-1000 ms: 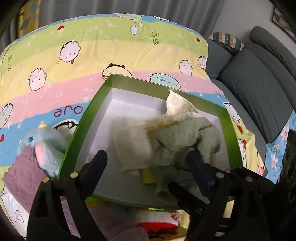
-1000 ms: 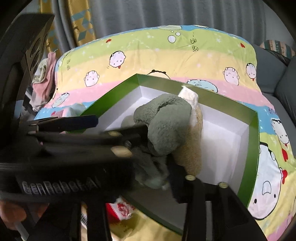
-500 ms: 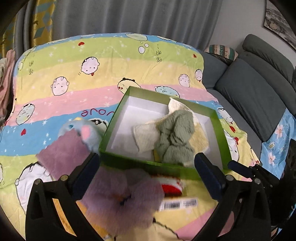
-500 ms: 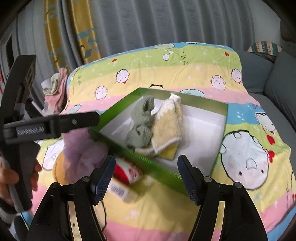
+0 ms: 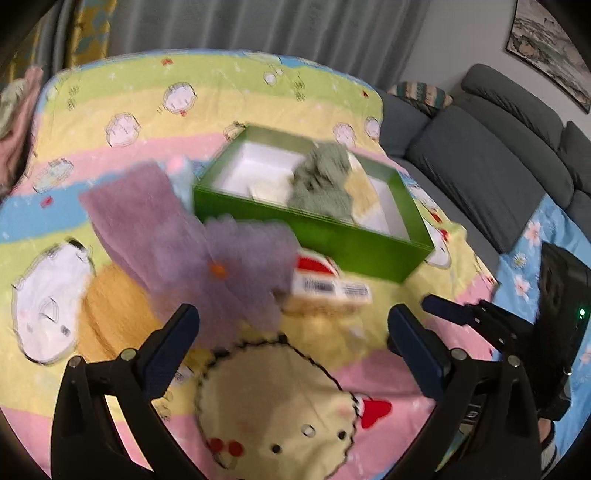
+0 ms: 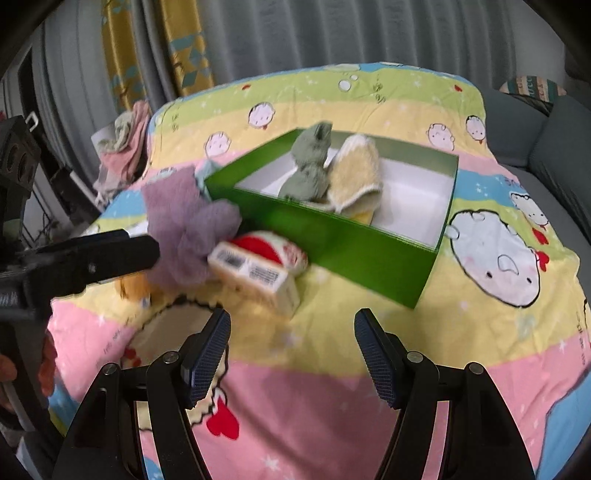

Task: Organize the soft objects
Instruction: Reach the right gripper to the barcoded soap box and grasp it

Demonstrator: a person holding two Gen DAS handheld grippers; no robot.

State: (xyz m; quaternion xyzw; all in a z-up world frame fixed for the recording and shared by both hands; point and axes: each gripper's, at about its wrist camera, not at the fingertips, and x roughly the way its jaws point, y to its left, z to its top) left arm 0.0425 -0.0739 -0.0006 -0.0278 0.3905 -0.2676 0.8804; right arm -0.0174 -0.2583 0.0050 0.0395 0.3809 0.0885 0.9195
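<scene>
Two grippers hover above a surface covered by a pastel striped cartoon blanket point(image 6: 498, 206), both with jaws spread wide and holding nothing. The left gripper point(image 5: 291, 332) hangs over the near part of the blanket, and the right gripper point(image 6: 291, 347) does the same a little to its right; in the right wrist view one dark finger of the left gripper reaches in from the left edge. A green box point(image 6: 332, 236) with a white inside sits farther back on the blanket. Inside it lie a sage green fuzzy cloth point(image 6: 308, 173), bunched up against the box's left half, and a pale yellow fluffy cloth point(image 6: 356, 177) folded just beside it, the two touching. Outside the box, close to its near-left wall, a purple fuzzy cloth point(image 5: 192, 236) sprawls on the blanket. Beside it rests a red and white soft item point(image 6: 273, 247) with a cream package carrying barcode labels point(image 6: 258, 277) against it. An orange fuzzy cloth point(image 5: 110, 314) lies partly under the purple one. A grey sofa point(image 5: 491, 166) stands to the right, and grey curtains point(image 6: 369, 33) hang behind.
</scene>
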